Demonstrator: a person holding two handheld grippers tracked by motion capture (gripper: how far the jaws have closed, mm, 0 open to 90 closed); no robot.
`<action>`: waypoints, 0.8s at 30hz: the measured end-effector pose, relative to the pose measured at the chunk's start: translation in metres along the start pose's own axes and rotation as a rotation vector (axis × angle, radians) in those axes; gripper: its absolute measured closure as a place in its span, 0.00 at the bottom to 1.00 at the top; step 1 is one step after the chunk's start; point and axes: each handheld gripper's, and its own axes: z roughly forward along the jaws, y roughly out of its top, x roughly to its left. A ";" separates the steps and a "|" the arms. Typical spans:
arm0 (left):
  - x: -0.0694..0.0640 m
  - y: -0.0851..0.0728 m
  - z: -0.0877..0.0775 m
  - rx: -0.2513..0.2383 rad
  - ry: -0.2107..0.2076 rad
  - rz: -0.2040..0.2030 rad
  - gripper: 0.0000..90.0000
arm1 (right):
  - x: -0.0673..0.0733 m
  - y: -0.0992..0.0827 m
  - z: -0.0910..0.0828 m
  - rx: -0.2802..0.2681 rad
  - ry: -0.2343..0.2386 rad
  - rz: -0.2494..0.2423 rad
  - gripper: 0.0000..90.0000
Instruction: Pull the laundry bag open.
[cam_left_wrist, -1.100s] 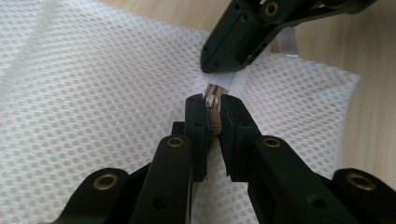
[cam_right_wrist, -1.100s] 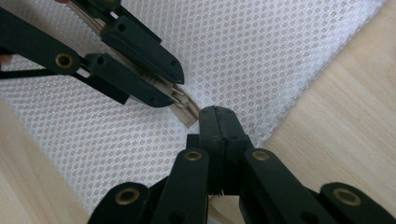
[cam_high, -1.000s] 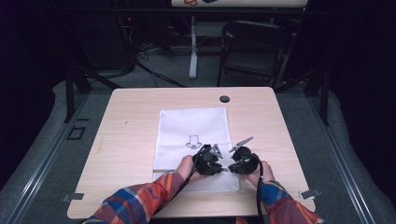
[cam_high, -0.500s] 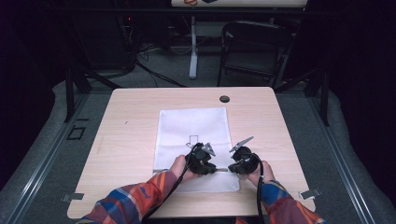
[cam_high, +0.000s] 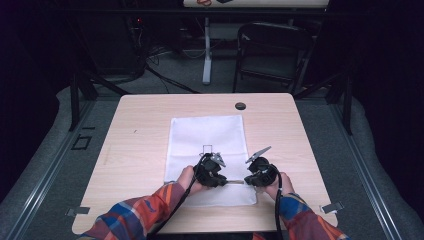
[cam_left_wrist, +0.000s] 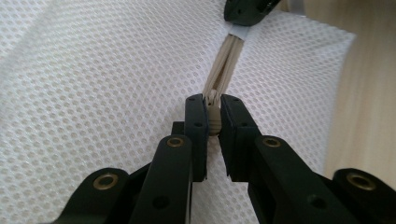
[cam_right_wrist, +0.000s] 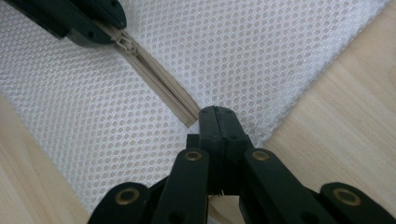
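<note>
at the near edge of a white mesh bag (cam_high: 207, 137), the left gripper (cam_left_wrist: 212, 114) clenches the beige zipper pull (cam_left_wrist: 213, 122), its jaws pressed on either side. right gripper (cam_right_wrist: 217, 122), jaws closed together, pinches the bag's fabric at the end of the beige zipper (cam_right_wrist: 161, 91). both sit close together over the bag's near part, which lies flat on a light wooden table (cam_high: 140, 125); plaid sleeves (cam_high: 145, 212) enter from below.
</note>
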 end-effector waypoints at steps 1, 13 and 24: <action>0.000 -0.001 0.000 0.007 0.000 0.003 0.91 | 0.000 0.000 0.000 0.002 -0.002 -0.002 1.00; 0.003 -0.007 -0.004 0.013 0.005 -0.006 0.91 | 0.000 0.001 0.000 0.005 -0.005 0.002 1.00; 0.005 -0.007 -0.002 0.014 -0.012 0.000 0.90 | 0.012 0.011 0.003 -0.044 -0.008 -0.050 1.00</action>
